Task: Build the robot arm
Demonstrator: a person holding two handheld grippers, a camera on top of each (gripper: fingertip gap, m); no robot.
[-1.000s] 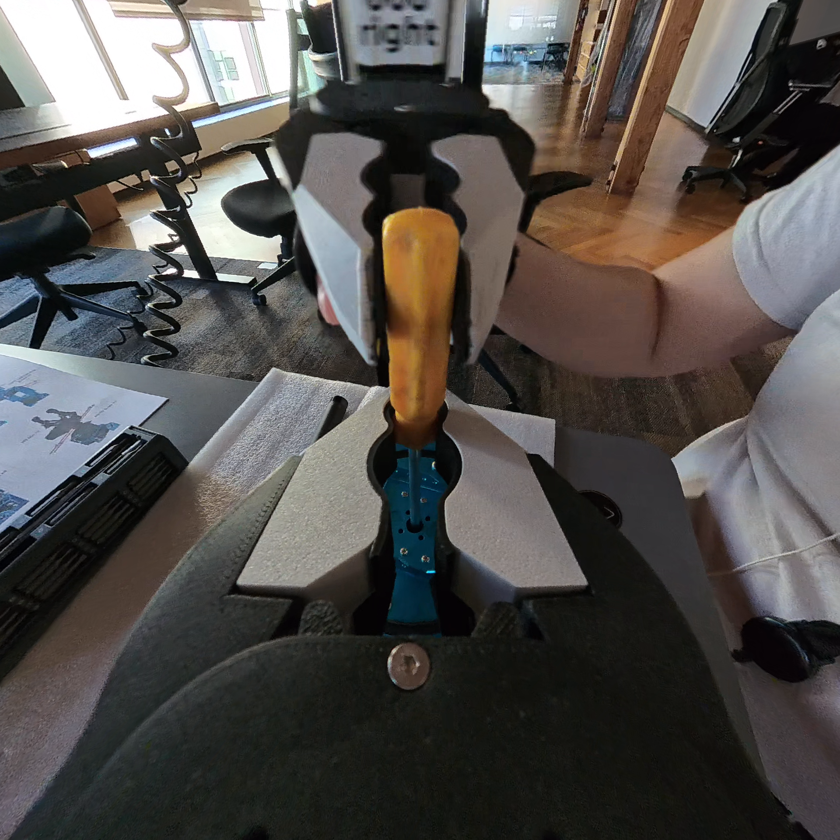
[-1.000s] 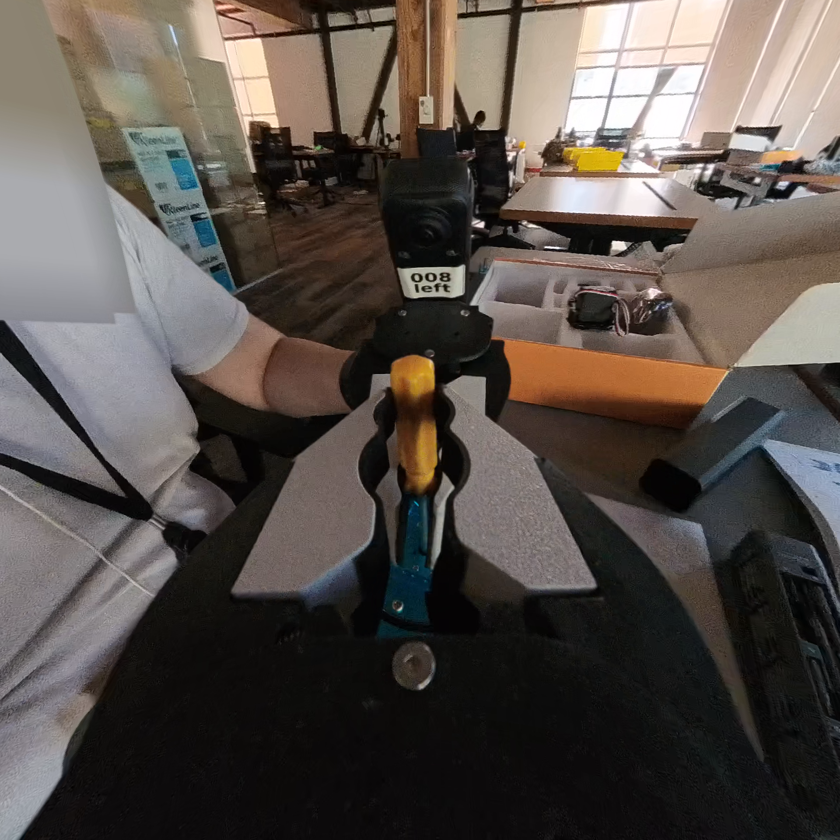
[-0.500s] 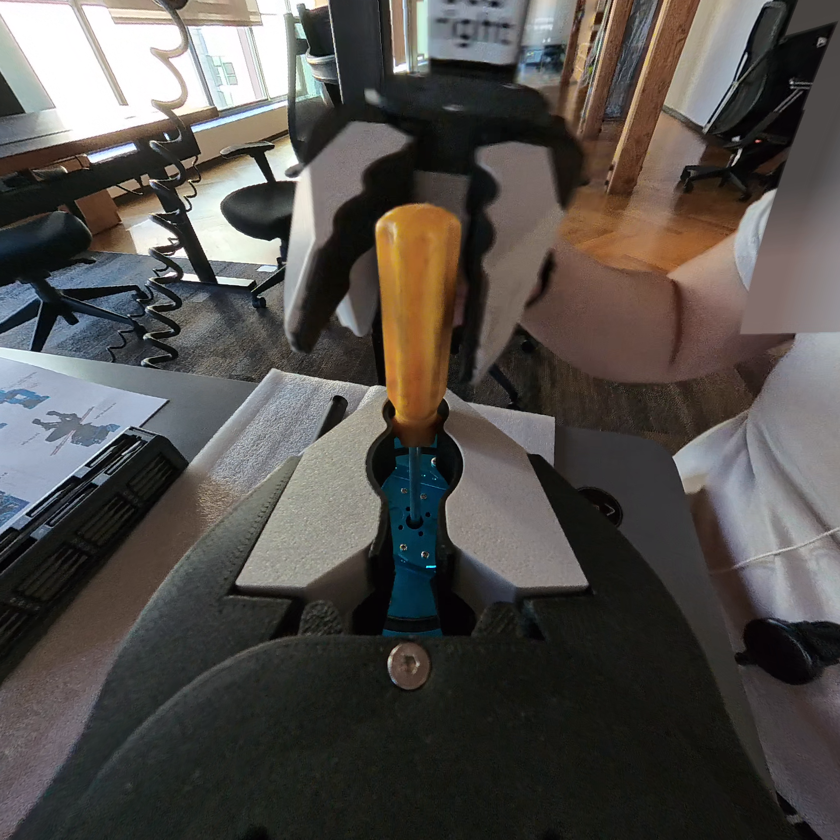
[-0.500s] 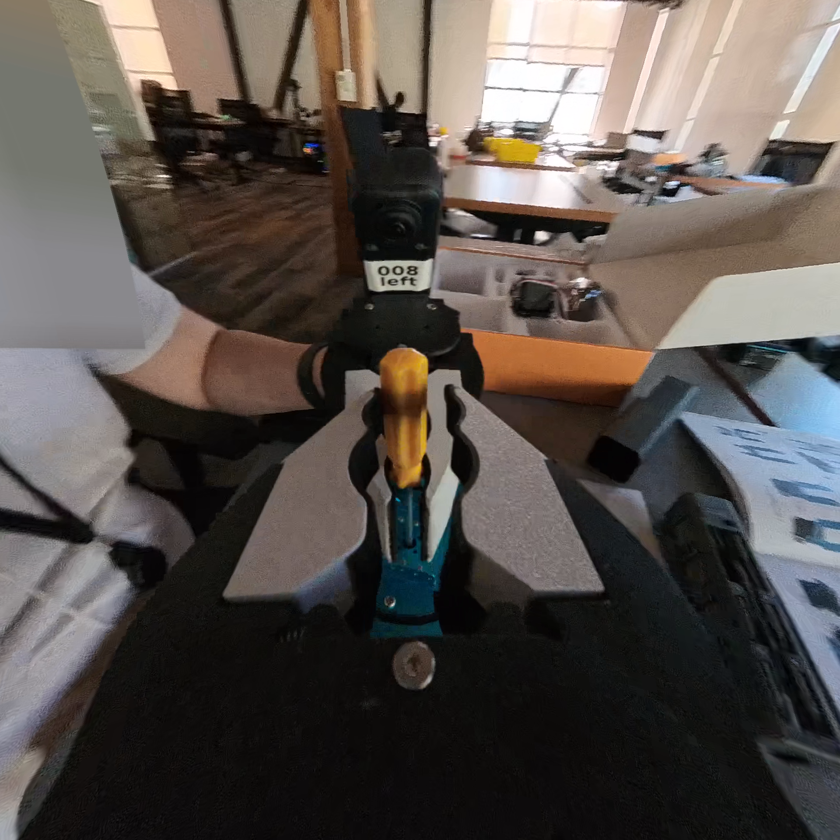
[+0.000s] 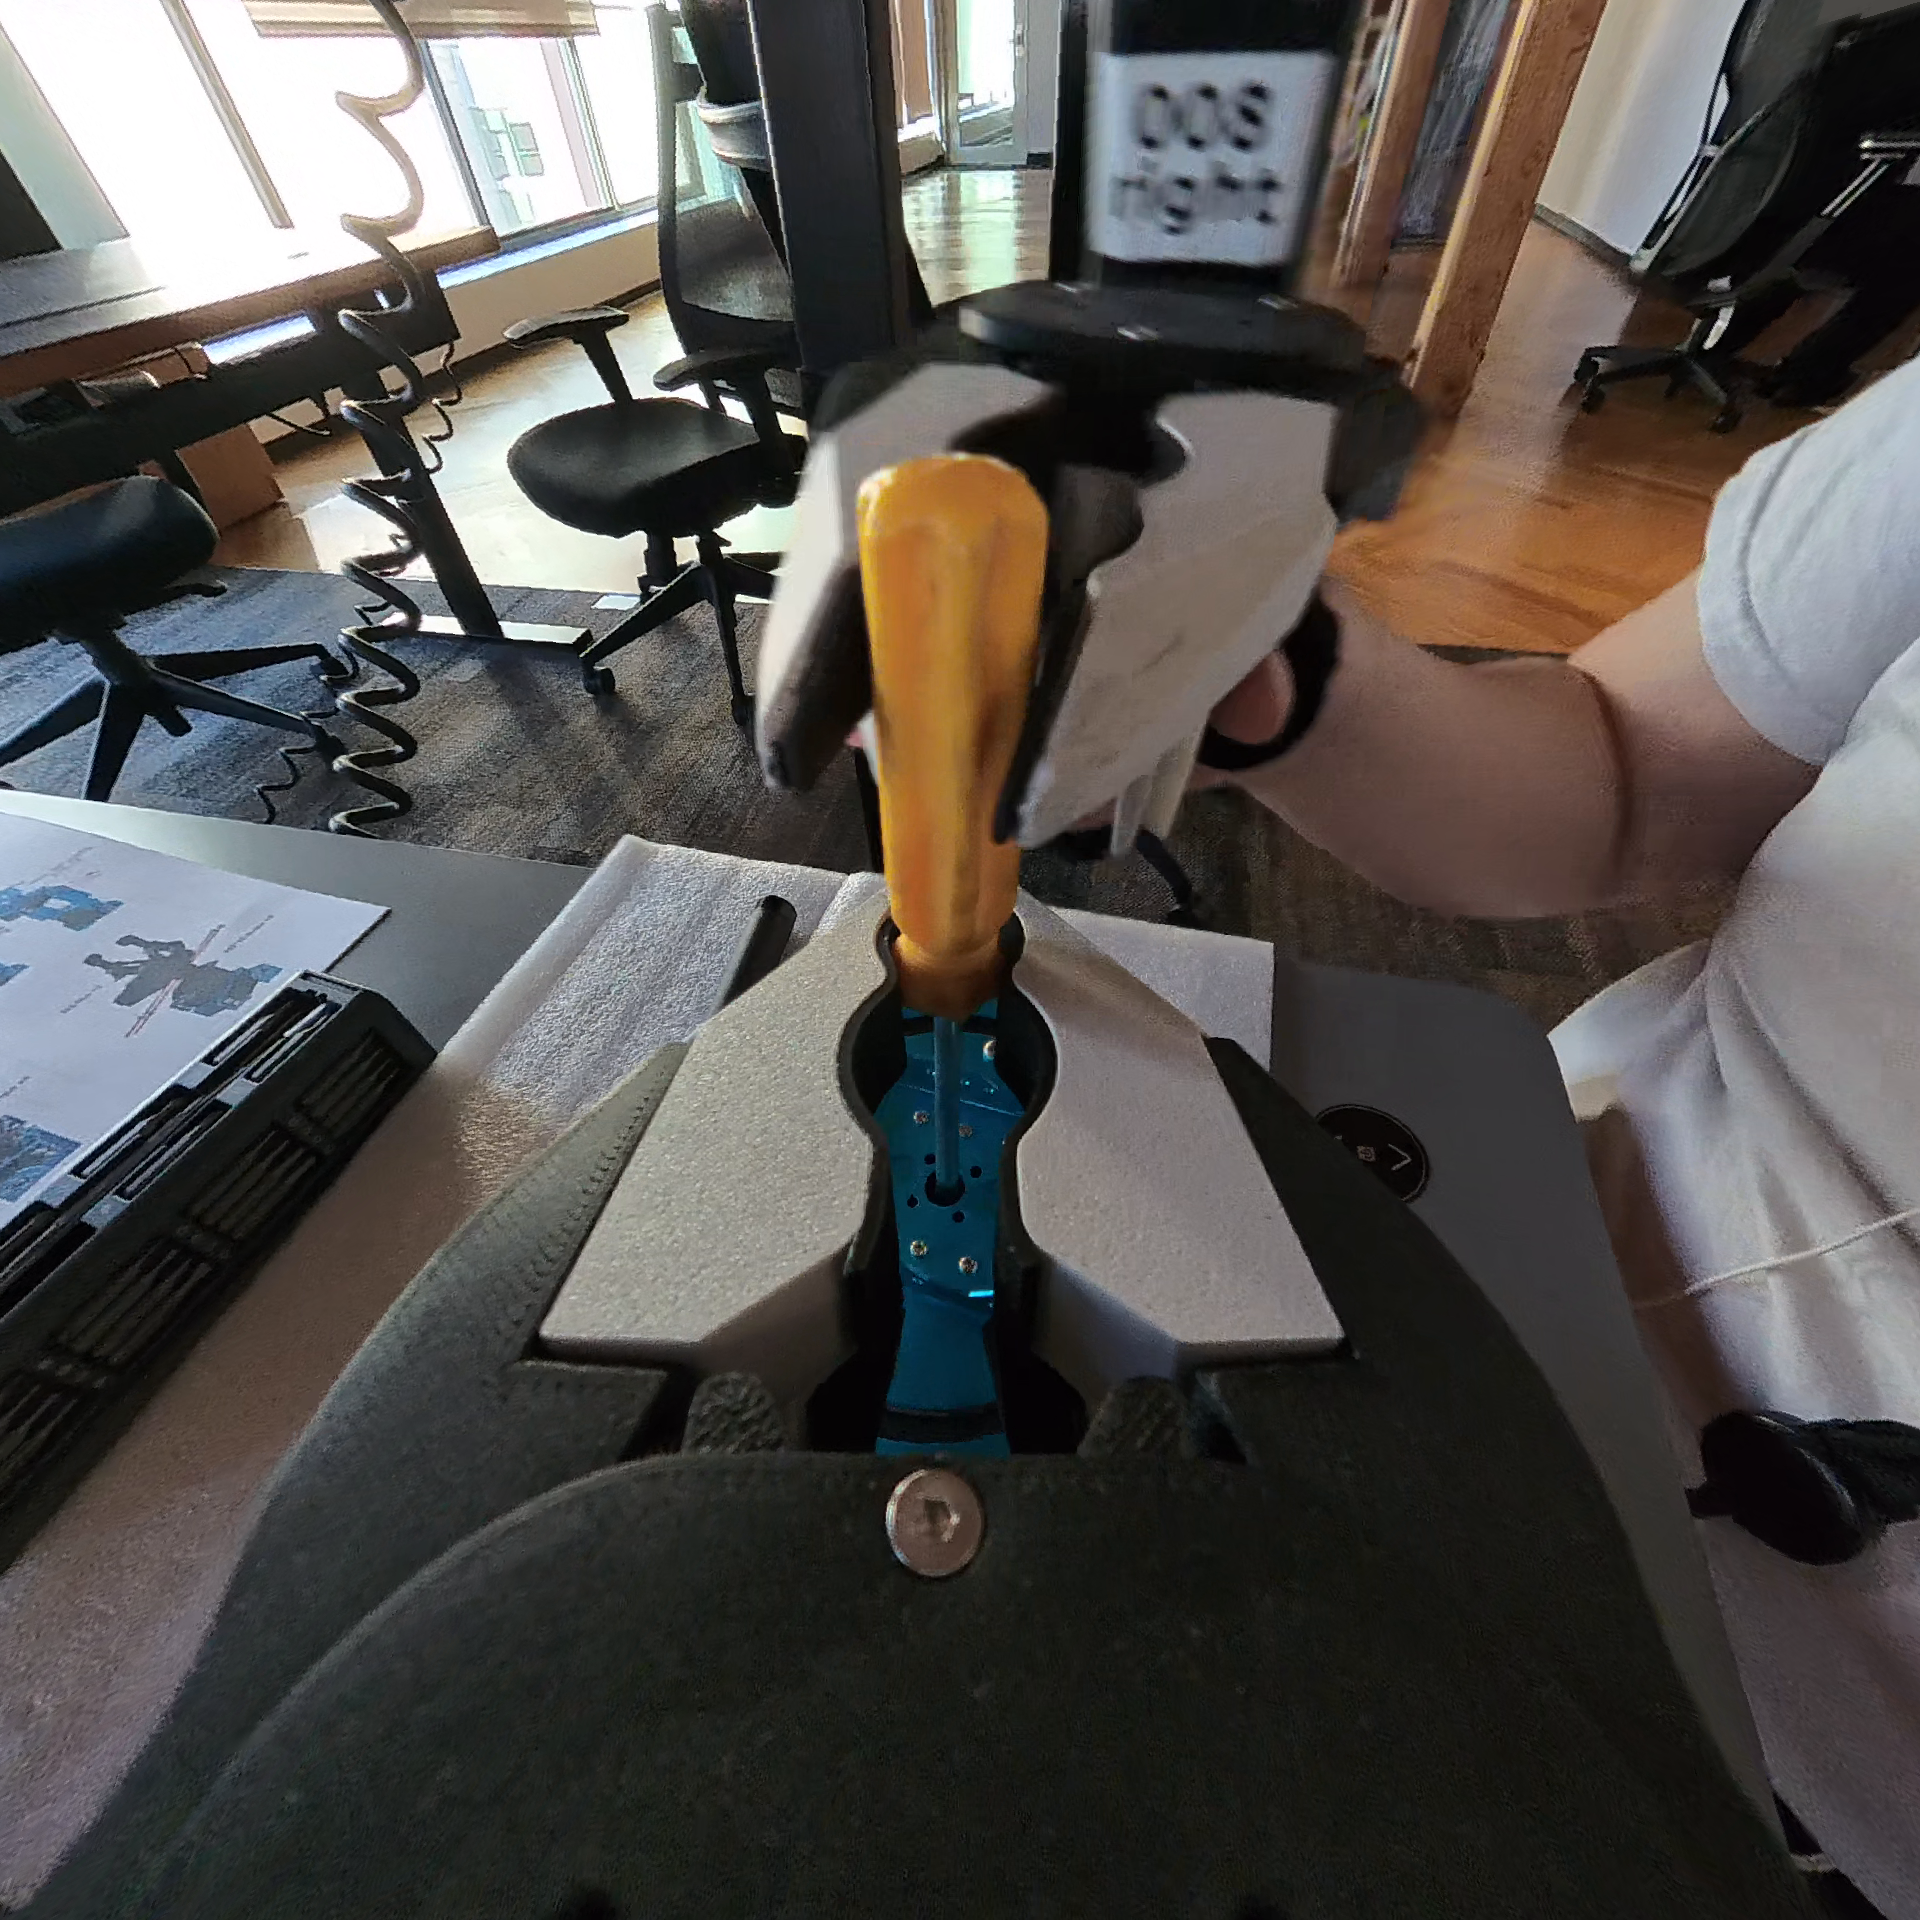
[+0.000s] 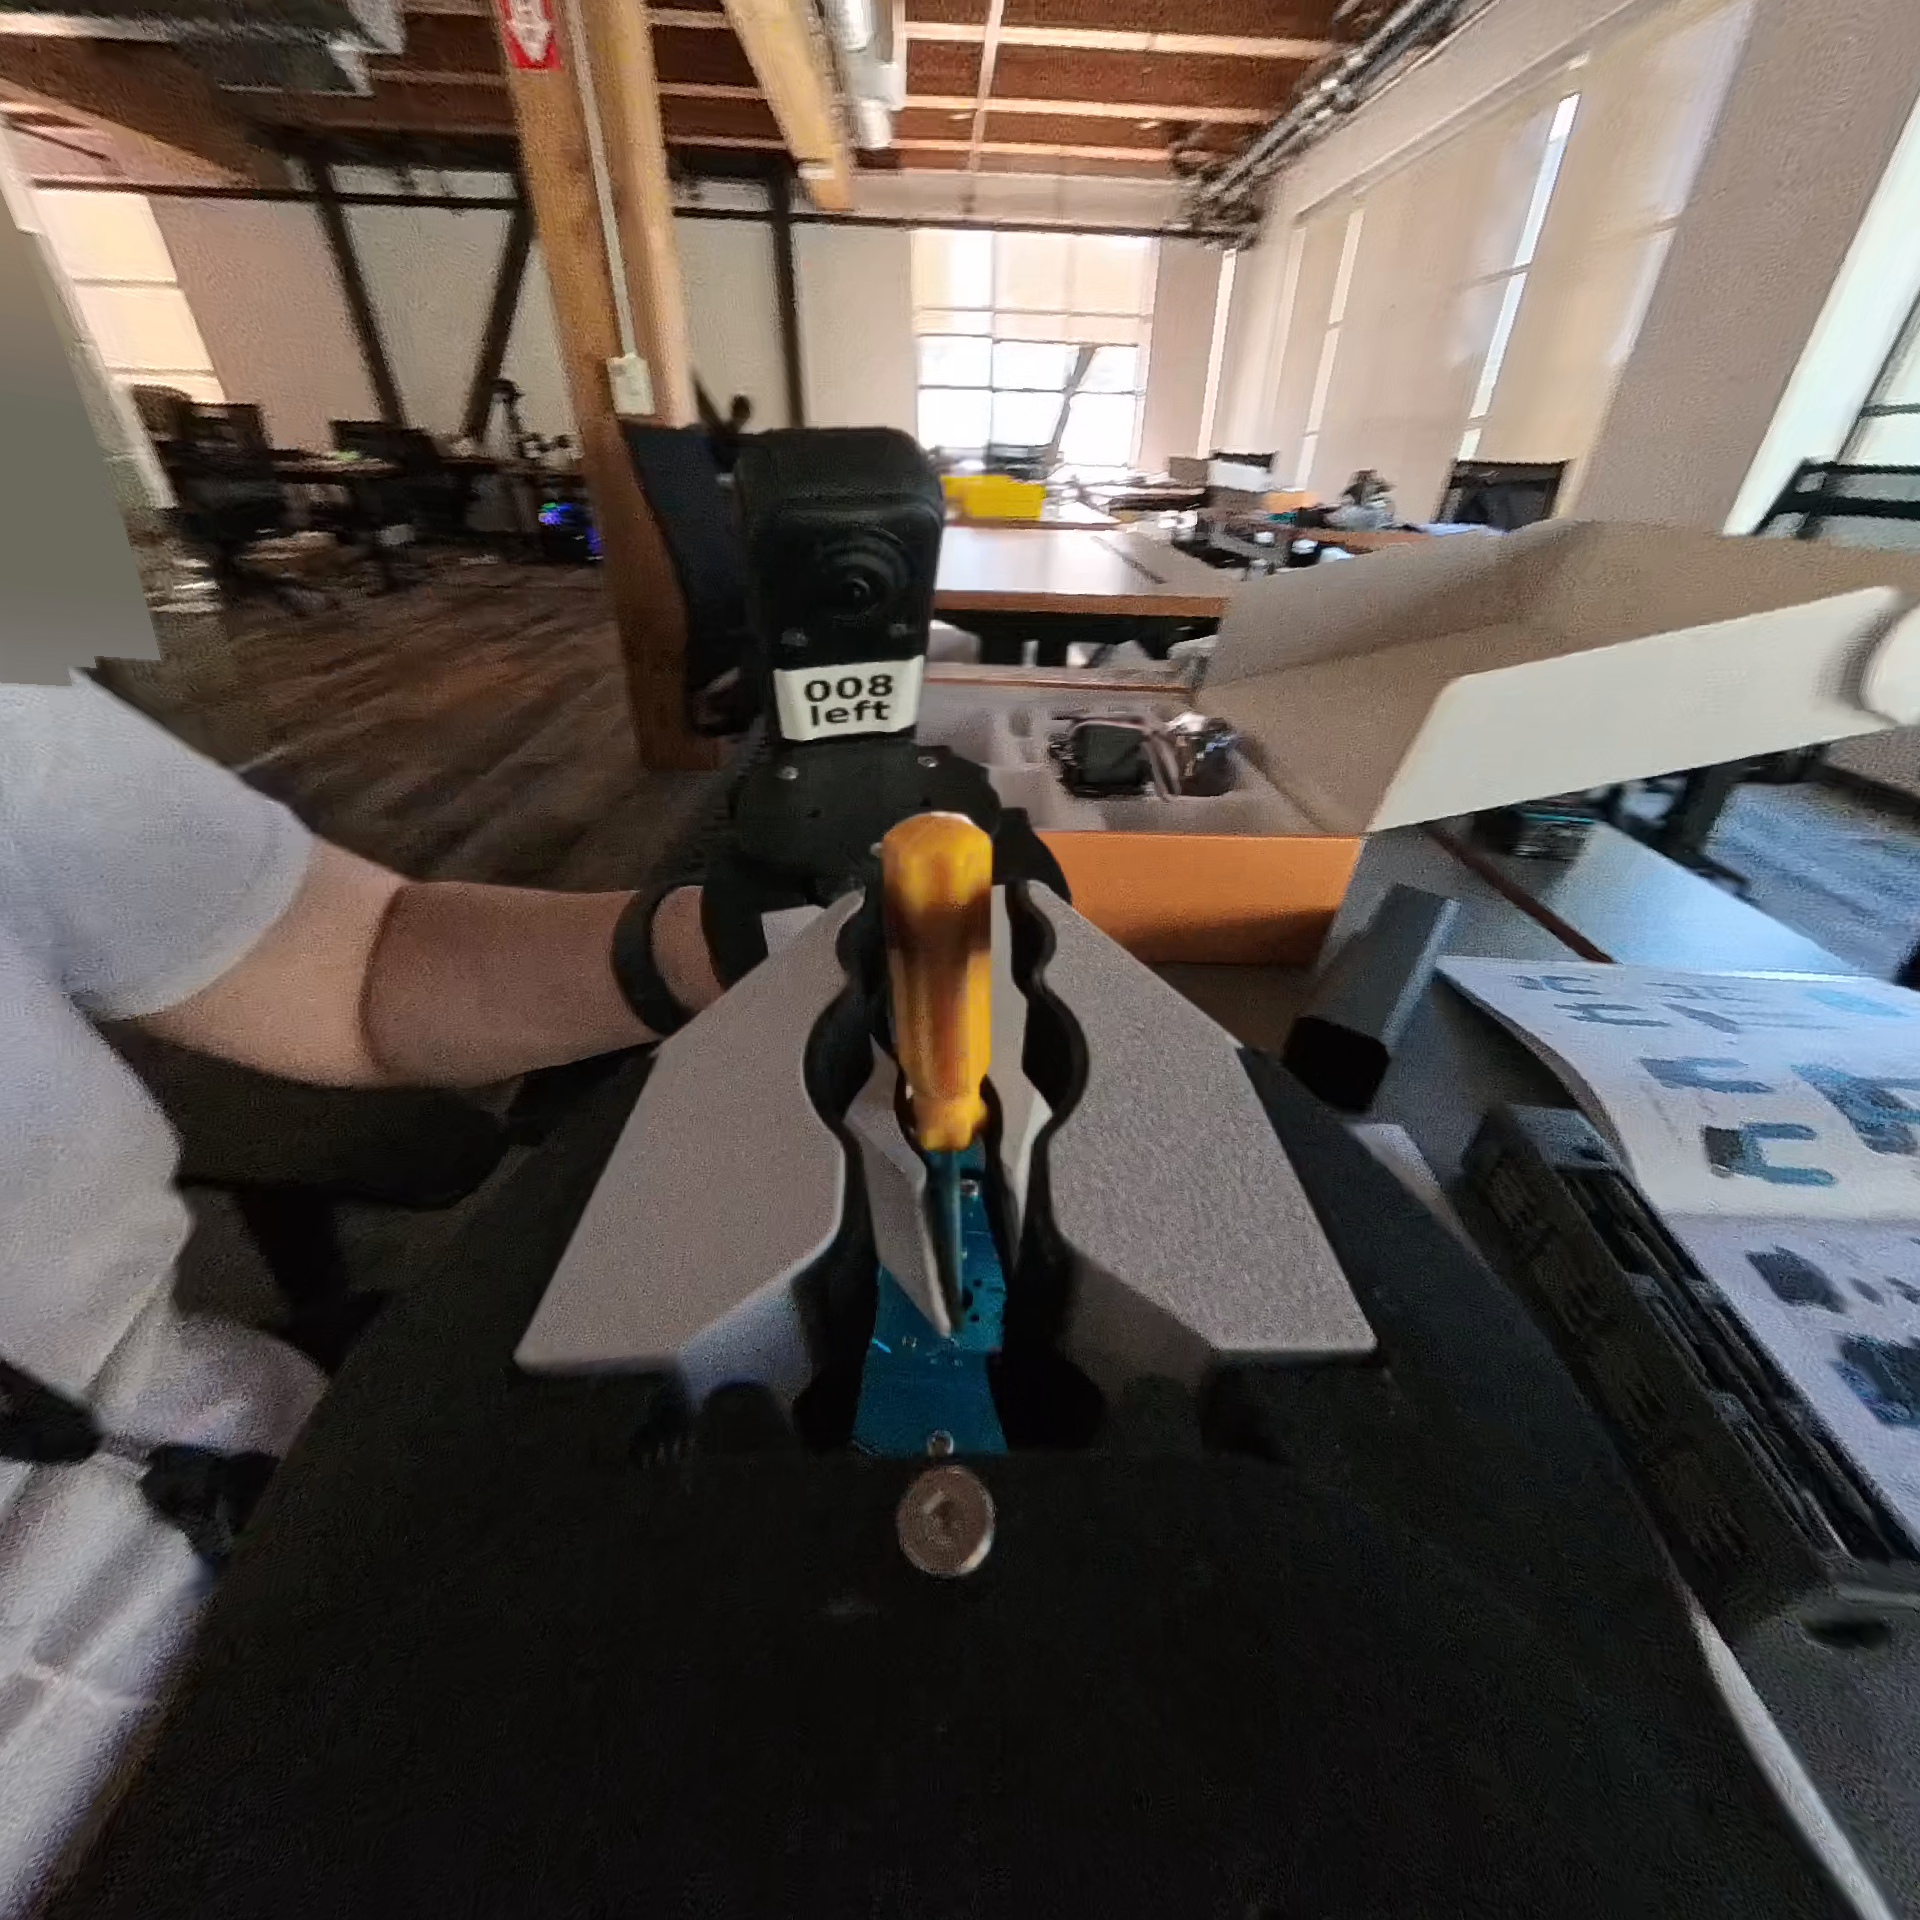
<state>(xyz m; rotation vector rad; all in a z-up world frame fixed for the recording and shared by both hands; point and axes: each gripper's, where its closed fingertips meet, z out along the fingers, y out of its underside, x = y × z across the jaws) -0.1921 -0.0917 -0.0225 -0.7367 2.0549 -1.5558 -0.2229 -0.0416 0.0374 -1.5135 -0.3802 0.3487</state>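
Right tool (image 5: 906, 800), clamped on screwdriver (image 5: 951, 675) 1 s ago, now hangs open round its handle, upper centre; left tool (image 5: 948, 935) still clenched on blue part (image 5: 940, 1226).

The right tongs (image 5: 914, 769) have let go of the screwdriver handle (image 5: 951, 707) and lifted

Bright daylight from windows (image 5: 156, 156), blown-out glare, wide-angle edge distortion, slight motion blur

Two black hand-held grippers with grey fingers

Each gripper (image 5: 940, 1091) (image 6: 940, 1049) had a textured black body, a silver screw (image 5: 932, 1539), flat grey fingers (image 5: 717, 1195); the person wore a white short sleeve (image 6: 125, 831).
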